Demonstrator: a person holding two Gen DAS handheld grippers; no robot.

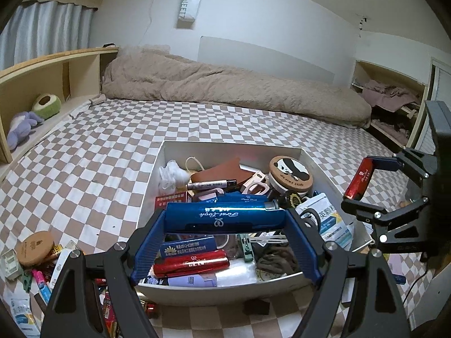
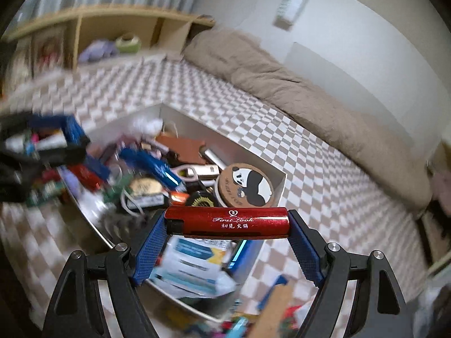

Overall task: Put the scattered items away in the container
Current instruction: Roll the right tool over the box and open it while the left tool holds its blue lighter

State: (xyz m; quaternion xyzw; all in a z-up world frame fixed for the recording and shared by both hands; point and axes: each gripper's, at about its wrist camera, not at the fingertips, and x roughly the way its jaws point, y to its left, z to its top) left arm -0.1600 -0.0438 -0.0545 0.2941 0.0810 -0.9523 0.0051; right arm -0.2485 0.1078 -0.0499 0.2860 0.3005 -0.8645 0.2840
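Both grippers loaded above the white rectangular storage box.
My left gripper fingers clamp a glossy blue cylindrical lighter; my right gripper fingers clamp a glossy red cylindrical lighter.

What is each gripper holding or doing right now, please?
Left gripper: shut on the blue lighter, above the box.
Right gripper: shut on the red lighter.
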